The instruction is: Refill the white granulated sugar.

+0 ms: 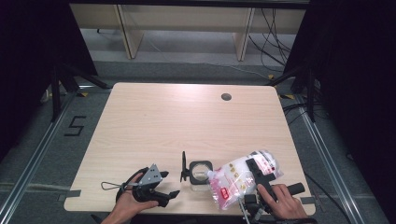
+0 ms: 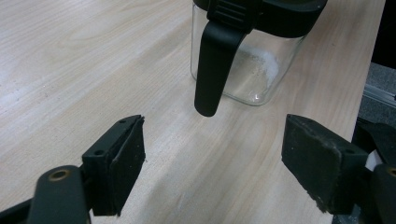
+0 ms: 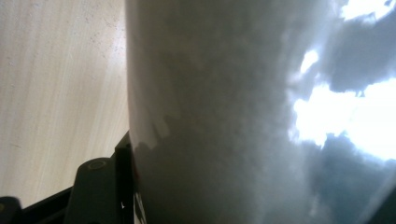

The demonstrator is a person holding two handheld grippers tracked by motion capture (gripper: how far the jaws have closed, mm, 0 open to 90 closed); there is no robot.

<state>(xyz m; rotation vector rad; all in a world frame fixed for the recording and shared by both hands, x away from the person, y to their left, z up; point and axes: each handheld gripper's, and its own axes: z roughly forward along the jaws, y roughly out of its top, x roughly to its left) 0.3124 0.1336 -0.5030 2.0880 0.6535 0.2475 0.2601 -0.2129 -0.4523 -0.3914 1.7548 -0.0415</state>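
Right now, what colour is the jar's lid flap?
Black; the lid flap on the clear jar shows best in the left gripper view.

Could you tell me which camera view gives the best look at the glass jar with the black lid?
The left gripper view: the glass jar stands close ahead of the open jaws, its clear wall, white residue and hanging black clasp distinct. The high view shows it small, from above, beside the bag. The right gripper view is pressed against the bag.

Clear plastic bag [image 1: 243,176] of white granules with red-and-white print, tilted, mouth toward jar, near table's front edge; square glass jar [image 1: 201,173] upright beside it, black lid hinged open.
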